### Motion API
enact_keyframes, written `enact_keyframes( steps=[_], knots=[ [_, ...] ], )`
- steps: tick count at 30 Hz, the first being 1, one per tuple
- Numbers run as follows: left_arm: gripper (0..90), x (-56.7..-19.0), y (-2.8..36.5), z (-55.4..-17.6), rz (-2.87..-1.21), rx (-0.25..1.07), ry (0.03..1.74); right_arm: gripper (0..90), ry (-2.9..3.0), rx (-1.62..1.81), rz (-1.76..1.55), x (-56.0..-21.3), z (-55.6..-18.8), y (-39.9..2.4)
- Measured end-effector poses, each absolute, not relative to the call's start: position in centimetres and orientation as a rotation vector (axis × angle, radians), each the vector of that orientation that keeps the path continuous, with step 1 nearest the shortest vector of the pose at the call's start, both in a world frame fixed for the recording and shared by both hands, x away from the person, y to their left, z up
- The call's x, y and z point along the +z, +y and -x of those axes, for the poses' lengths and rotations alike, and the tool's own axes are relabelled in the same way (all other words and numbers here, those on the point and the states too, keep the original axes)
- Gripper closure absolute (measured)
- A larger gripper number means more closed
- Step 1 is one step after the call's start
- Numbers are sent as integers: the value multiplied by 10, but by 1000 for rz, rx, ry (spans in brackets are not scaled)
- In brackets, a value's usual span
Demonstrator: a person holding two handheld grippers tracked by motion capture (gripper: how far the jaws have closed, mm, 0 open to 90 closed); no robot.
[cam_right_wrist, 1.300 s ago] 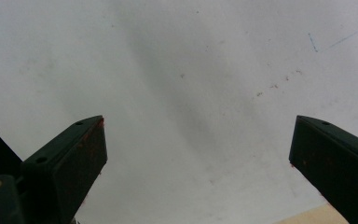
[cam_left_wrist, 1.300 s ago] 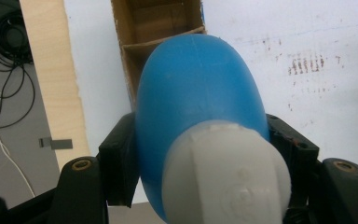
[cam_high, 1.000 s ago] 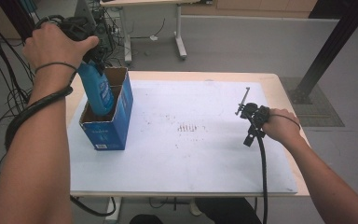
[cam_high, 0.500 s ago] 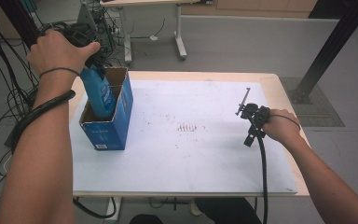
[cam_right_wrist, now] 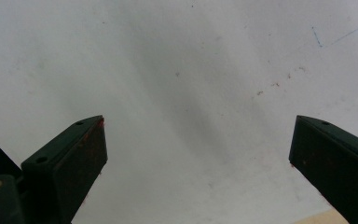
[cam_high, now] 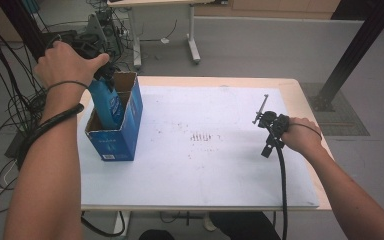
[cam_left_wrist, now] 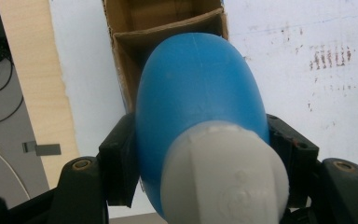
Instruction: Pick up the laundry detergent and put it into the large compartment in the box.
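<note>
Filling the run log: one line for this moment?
left tool: shut on blue bottle | bottle: partly inside cardboard box | right tool: open, holding nothing, over white table cover

In the high view the left hand (cam_high: 65, 62) covers most of the left gripper (cam_high: 100, 75), so its jaws cannot be made out there. The bottle's (cam_high: 107, 102) lower part is hidden inside the box (cam_high: 122, 132), and its label is too small to read, as is the print on the box front. In the left gripper view the bottle's cap (cam_left_wrist: 223, 179) is blurred and cut off by the bottom edge, and the bottle hides much of the box's near compartment. In the right gripper view the right gripper's (cam_right_wrist: 198, 158) jaws are cut off at the bottom and right edges.
</note>
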State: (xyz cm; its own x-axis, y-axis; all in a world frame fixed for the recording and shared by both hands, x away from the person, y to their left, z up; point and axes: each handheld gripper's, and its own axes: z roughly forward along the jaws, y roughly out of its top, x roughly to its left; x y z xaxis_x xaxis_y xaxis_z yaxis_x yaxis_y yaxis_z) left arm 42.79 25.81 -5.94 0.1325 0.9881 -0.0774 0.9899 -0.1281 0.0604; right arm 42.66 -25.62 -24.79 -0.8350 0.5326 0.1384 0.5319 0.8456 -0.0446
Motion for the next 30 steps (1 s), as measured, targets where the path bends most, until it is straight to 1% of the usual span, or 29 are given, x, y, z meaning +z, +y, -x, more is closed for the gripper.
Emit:
enact_keyframes(
  steps=[20, 30],
  knots=[
    [374, -93, 266, -432, -2295, -76, 2015, 39, -2875, 5, 828, -255, -428, -256],
    [374, -109, 265, -432, -2293, -79, 2023, 40, -2874, 3, 835, -255, -428, -258]
  ],
)
